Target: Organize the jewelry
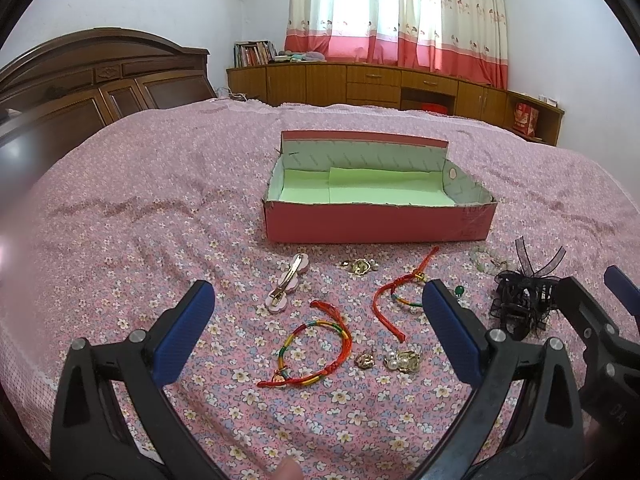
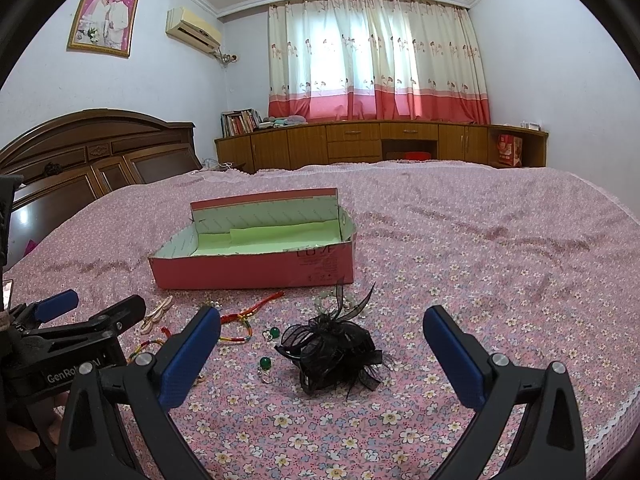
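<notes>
Left wrist view. Left gripper (image 1: 318, 330): jaws spread wide, holding nothing, poised above a rainbow cord bracelet (image 1: 316, 354) lying flat on the bedspread (image 1: 140, 208). Near it: a second red cord bracelet (image 1: 394, 300), a pink hair clip (image 1: 286, 282), gold and pearl earrings (image 1: 402, 360), a gold brooch (image 1: 358, 266). All are spread loose in front of the box (image 1: 378, 226), probably laid out for sorting.

Right wrist view. Right gripper (image 2: 322, 354): jaws likewise apart and empty, framing a black mesh hair bow (image 2: 334, 354), likely its first pick. Green bead earrings (image 2: 266, 364) lie just beside the bow. The box sits open beyond, its green lining bare, so nothing is stowed yet.
</notes>
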Demonstrator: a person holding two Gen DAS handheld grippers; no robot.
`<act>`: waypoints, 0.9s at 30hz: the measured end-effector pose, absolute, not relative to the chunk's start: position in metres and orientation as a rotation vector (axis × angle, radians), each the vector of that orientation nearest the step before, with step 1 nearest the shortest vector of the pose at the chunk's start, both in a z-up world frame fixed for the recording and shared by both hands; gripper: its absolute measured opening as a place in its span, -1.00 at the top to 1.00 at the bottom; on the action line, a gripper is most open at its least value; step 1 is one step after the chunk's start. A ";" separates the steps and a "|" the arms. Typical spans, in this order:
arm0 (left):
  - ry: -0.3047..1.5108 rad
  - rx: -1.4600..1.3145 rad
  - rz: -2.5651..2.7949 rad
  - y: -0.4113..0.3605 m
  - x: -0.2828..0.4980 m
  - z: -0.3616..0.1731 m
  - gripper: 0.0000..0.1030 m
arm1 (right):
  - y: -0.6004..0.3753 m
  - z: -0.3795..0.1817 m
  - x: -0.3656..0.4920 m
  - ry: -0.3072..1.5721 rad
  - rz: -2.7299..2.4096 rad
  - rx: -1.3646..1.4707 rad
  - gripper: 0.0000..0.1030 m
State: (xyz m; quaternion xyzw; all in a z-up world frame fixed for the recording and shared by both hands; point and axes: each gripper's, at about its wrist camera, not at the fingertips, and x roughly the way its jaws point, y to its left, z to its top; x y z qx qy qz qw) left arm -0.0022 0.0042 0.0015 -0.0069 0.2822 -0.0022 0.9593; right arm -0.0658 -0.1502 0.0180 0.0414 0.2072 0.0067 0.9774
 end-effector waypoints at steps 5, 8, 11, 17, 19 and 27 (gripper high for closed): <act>0.587 -0.026 -0.004 0.008 0.000 0.000 -0.88 | -0.153 0.016 -0.065 0.433 0.009 0.089 -1.00; 0.600 -0.031 -0.010 0.010 0.001 -0.001 -0.88 | -0.155 0.014 -0.062 0.454 0.005 0.091 -1.00; 0.620 -0.043 -0.018 0.014 0.004 -0.004 -0.88 | -0.159 0.011 -0.055 0.494 -0.001 0.099 -1.00; 0.684 -0.091 -0.016 0.031 0.013 -0.017 -0.88 | -0.166 -0.006 -0.031 0.625 -0.036 0.098 -1.00; 0.703 -0.114 -0.006 0.036 0.015 -0.022 -0.88 | -0.169 -0.011 -0.026 0.650 -0.035 0.106 -1.00; 0.798 -0.147 -0.050 0.035 0.026 -0.042 -0.46 | -0.167 -0.020 -0.013 0.689 0.001 0.080 -1.00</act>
